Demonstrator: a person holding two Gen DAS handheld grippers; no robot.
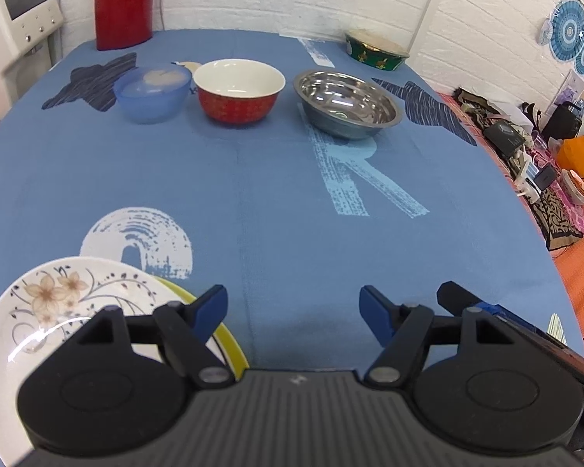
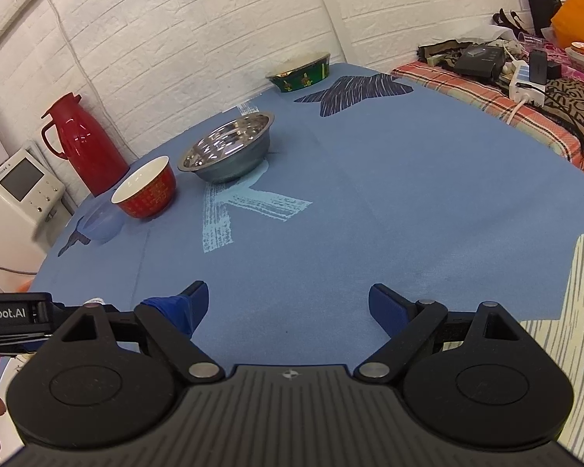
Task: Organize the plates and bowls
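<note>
In the left wrist view a white flowered plate (image 1: 46, 311) lies on a yellow plate (image 1: 229, 342) at the near left, partly under my left gripper (image 1: 293, 311), which is open and empty. Across the table stand a blue plastic bowl (image 1: 152, 93), a red bowl with a white inside (image 1: 239, 91) and a steel bowl (image 1: 346, 103) in a row. A green patterned bowl (image 1: 375, 50) sits at the far edge. My right gripper (image 2: 288, 305) is open over bare cloth, with the red bowl (image 2: 146, 190), steel bowl (image 2: 227, 153) and blue bowl (image 2: 99, 222) far ahead to its left.
A red thermos (image 1: 122, 2) stands at the far left by the brick wall. A white appliance (image 1: 19, 11) sits off the table's left. Cluttered cloth with a power strip (image 2: 525, 81) and boxes lies past the right edge. The blue tablecloth (image 1: 272, 202) shows wide bare middle.
</note>
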